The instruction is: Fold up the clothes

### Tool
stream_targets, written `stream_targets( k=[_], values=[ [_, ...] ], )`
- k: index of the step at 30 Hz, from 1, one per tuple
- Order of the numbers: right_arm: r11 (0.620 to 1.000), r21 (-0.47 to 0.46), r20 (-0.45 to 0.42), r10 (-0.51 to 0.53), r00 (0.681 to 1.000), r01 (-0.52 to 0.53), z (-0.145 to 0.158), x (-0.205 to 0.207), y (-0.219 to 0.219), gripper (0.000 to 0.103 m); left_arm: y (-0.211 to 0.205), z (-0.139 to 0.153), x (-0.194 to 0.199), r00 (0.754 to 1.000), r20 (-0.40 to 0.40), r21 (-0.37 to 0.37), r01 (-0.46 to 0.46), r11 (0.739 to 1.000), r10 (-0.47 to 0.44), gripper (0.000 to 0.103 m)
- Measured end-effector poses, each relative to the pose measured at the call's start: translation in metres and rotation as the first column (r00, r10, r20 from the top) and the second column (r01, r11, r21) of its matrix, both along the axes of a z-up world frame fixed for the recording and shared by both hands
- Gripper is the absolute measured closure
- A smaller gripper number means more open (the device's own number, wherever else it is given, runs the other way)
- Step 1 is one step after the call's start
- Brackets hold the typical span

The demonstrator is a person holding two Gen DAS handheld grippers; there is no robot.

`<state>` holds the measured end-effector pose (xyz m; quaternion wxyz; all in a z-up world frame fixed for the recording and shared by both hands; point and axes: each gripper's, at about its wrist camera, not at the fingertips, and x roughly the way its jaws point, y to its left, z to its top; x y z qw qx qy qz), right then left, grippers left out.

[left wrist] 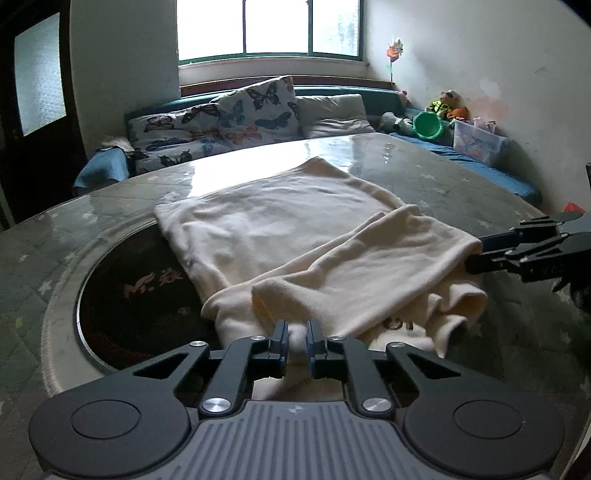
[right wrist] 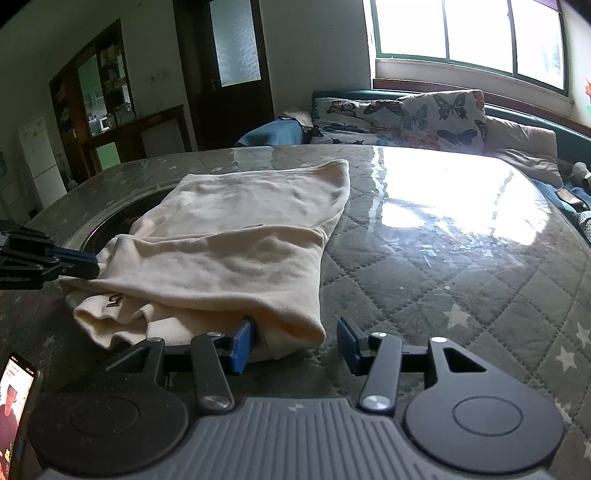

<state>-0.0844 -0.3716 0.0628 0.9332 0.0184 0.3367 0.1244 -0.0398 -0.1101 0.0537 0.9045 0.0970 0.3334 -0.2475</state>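
Cream garment point(left wrist: 295, 236) spread across the quilted tabletop point(right wrist: 424, 280) under clear glass, far half flat, near half doubled back in a loose fold over the dark round inset point(left wrist: 140, 295). Left gripper point(left wrist: 297, 338) at the near hem — blue pads clenched on a bunched pinch of cloth. Right gripper point(right wrist: 295, 339) at the folded corner — jaws spread apart, only one pad touching fabric, nothing grasped. Butterfly cushions point(left wrist: 255, 110) behind, under the window.

Window point(left wrist: 269, 27) daylight glares off the table point(right wrist: 443, 192) (fisheye-warped edges).
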Motion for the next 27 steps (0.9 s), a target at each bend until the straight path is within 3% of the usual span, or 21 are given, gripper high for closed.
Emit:
stream_targets(
  k=[5,7,9,12,14,15,18,27],
  values=[
    [1.0,-0.001,0.001,0.0,1.0,0.0,-0.001,0.0,0.001,0.052,0.011,0.003,-0.005,0.999,-0.009,-0.014,-0.042,0.999,0.042,0.09],
    [1.0,-0.001,0.002,0.002,1.0,-0.002,-0.001,0.0,0.002,0.052,0.014,0.005,-0.003,0.998,-0.03,-0.044,-0.063,0.997,0.062,0.082],
    [1.0,-0.003,0.003,0.003,1.0,-0.003,-0.001,0.0,0.003,0.052,0.016,0.007,-0.001,0.997,-0.036,-0.074,-0.071,0.995,0.068,0.061],
    [1.0,-0.006,0.006,0.003,1.0,-0.003,-0.001,0.0,0.004,0.052,0.012,0.005,0.001,0.998,-0.035,-0.069,-0.063,0.996,0.06,0.057],
    [1.0,-0.007,0.007,0.003,1.0,-0.003,-0.001,0.0,0.005,0.052,0.008,0.002,0.002,0.998,-0.039,-0.058,-0.045,0.997,0.043,0.059],
    [1.0,-0.009,0.007,0.004,1.0,-0.004,-0.001,0.0,0.005,0.052,0.006,0.0,0.002,0.999,-0.04,-0.052,-0.036,0.998,0.034,0.074],
    [1.0,-0.013,0.01,0.008,1.0,-0.008,-0.002,0.0,0.007,0.051,0.001,-0.002,0.002,0.999,-0.032,-0.04,-0.021,0.999,0.02,0.093],
    [1.0,-0.005,0.03,-0.011,0.999,0.011,-0.002,0.003,0.01,0.048,-0.009,0.051,0.001,0.989,0.145,-0.074,-0.006,0.997,0.016,0.098]
  ],
)
